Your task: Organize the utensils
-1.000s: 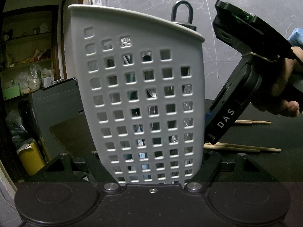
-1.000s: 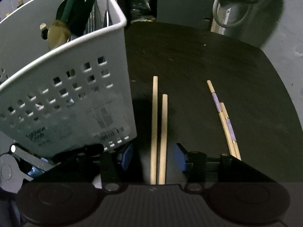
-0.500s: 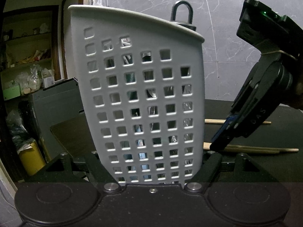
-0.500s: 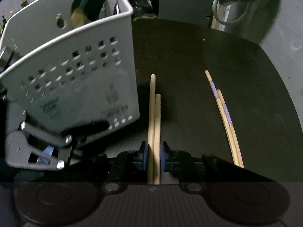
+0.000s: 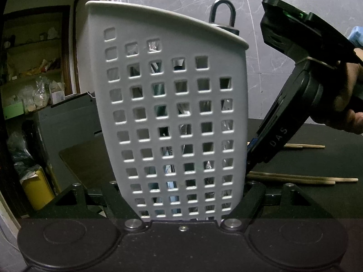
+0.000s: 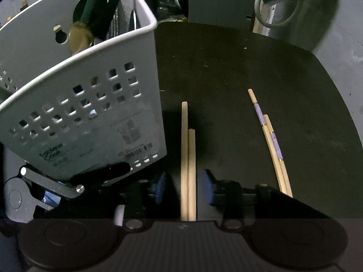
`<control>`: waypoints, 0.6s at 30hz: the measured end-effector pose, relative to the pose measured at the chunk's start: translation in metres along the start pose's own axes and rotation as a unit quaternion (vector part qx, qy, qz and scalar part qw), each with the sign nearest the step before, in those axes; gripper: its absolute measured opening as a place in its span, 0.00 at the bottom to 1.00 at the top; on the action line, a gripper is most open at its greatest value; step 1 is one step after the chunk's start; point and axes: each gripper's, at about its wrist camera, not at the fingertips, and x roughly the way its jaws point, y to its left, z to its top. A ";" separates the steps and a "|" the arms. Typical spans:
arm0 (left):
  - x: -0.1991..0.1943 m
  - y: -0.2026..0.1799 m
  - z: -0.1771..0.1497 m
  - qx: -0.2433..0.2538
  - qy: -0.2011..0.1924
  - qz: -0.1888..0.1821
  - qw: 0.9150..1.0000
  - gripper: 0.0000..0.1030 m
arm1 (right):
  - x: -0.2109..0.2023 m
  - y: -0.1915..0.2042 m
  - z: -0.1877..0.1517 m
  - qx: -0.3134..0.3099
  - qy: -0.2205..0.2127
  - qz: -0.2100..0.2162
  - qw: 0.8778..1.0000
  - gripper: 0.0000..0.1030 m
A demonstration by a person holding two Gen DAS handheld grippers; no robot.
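On the dark table [image 6: 249, 72], plain chopsticks [image 6: 188, 158] between the spread-apart right tool [image 6: 185, 187], untouched; left tool [image 5: 181, 204] clenched on the basket [image 5: 172, 113]

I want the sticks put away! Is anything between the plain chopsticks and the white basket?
Nothing visible. The plain chopsticks lie on the black table right beside the white basket, whose open top looks to have room next to a green-handled utensil.

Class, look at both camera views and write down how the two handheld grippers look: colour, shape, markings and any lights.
Both are matte black. The left gripper has angular, hinged finger arms with silver screw heads. The right gripper has blue pads on its jaws, white letters "DAS" on its side and a small green light on top.
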 end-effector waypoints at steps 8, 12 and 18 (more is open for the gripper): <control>0.002 0.005 -0.002 -0.009 0.001 -0.005 1.000 0.75 | 0.004 -0.006 0.010 0.001 0.014 -0.007 1.000 0.13; 0.002 0.006 -0.002 -0.007 0.000 -0.004 1.000 0.75 | -0.001 -0.018 -0.005 0.033 -0.022 0.015 0.999 0.14; 0.004 0.003 -0.001 -0.005 0.001 -0.002 1.000 0.75 | -0.020 -0.028 -0.024 0.056 -0.083 0.031 0.994 0.14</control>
